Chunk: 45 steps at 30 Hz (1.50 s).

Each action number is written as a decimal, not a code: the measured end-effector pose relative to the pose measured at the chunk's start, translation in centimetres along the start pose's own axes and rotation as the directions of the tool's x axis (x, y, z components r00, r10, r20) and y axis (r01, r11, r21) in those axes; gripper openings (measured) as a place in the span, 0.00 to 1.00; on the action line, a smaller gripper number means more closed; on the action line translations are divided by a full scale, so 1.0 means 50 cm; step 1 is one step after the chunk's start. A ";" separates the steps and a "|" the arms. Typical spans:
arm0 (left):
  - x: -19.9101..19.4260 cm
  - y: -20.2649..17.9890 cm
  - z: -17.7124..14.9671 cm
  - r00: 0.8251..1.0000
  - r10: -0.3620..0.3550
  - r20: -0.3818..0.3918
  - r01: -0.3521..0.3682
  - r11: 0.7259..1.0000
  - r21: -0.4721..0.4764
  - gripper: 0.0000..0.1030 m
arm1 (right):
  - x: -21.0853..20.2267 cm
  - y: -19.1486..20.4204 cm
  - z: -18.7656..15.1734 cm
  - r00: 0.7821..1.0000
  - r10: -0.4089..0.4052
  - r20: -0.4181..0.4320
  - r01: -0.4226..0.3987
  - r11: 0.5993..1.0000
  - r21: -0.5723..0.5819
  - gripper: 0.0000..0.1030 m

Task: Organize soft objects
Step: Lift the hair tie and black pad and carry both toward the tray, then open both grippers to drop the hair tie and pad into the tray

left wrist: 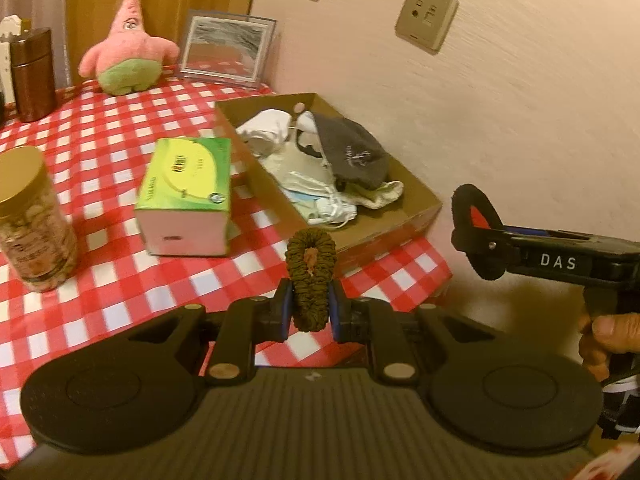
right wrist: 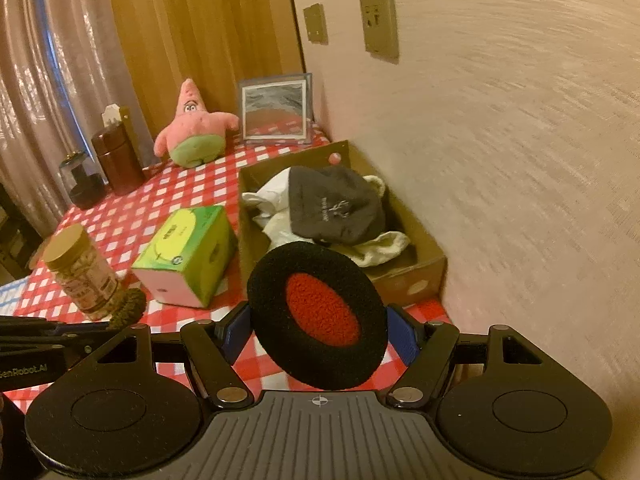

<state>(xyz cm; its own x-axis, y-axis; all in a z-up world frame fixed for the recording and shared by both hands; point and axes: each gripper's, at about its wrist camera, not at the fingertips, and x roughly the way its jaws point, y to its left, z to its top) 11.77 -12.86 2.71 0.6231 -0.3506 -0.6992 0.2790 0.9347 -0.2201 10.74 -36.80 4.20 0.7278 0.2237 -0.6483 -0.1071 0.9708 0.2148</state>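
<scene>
Pinching a dark olive ruffled scrunchie [left wrist: 313,280] between its blue pads, the left gripper [left wrist: 311,311] holds it upright above the near edge of the table [left wrist: 100,152], which wears a red-and-white checked cloth. The right gripper [right wrist: 318,330] is clamped on a round black earmuff pad with a red fuzzy centre [right wrist: 318,314], tilted and held just short of the cardboard box's [right wrist: 424,276] near end; from the left wrist view that same pad [left wrist: 476,232] shows edge-on beyond the table's right edge, beside the wall. The box lies along the right edge of the table against the wall and already holds a grey beanie [right wrist: 334,206] on top of white cloth items [right wrist: 272,208], with a cream piece [right wrist: 380,250] at its near end. Just left of the box stands a green tissue box [left wrist: 186,196], and further left, at the left edge, a clear jar with a gold lid [left wrist: 32,220]. At the far edge sit a pink starfish plush [left wrist: 128,48], a brown canister [left wrist: 32,74] and a small framed mirror [left wrist: 226,48] leaning in the far right corner.
</scene>
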 end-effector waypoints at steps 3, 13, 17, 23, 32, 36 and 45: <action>0.020 -0.016 0.012 1.000 -0.012 -0.004 0.012 1.000 0.009 0.16 | 0.007 -0.013 0.005 1.000 -0.007 -0.001 0.007 1.000 -0.009 0.69; 0.094 -0.045 0.064 0.999 -0.036 -0.012 0.036 0.999 0.040 0.16 | 0.056 -0.038 0.044 1.000 -0.017 0.006 0.018 0.997 -0.075 0.69; 0.131 -0.046 0.085 0.999 -0.043 -0.016 0.044 0.998 0.045 0.16 | 0.090 -0.049 0.064 1.000 -0.015 0.004 0.015 0.995 -0.099 0.69; 0.184 -0.046 0.117 0.998 -0.056 -0.021 0.057 0.997 0.048 0.16 | 0.142 -0.061 0.086 1.000 -0.007 -0.008 0.006 0.990 -0.141 0.69; 0.256 -0.034 0.141 0.996 -0.068 -0.054 0.070 0.997 0.028 0.16 | 0.209 -0.074 0.098 0.999 -0.012 -0.039 0.004 0.983 -0.185 0.69; 0.277 -0.030 0.145 0.995 -0.070 -0.066 0.071 0.997 0.023 0.16 | 0.231 -0.078 0.104 0.999 -0.009 -0.052 -0.001 0.981 -0.192 0.69; 0.317 -0.020 0.146 0.993 -0.069 -0.092 0.071 0.997 0.019 0.16 | 0.274 -0.088 0.108 0.997 0.009 -0.081 -0.024 0.982 -0.188 0.69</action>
<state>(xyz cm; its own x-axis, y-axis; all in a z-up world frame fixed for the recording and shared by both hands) 26.69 -19.77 -3.17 0.5328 -0.4074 -0.7418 0.3362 0.9063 -0.2562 24.84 -38.48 -1.70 0.6696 0.2385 -0.7034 -0.2502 0.9641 0.0887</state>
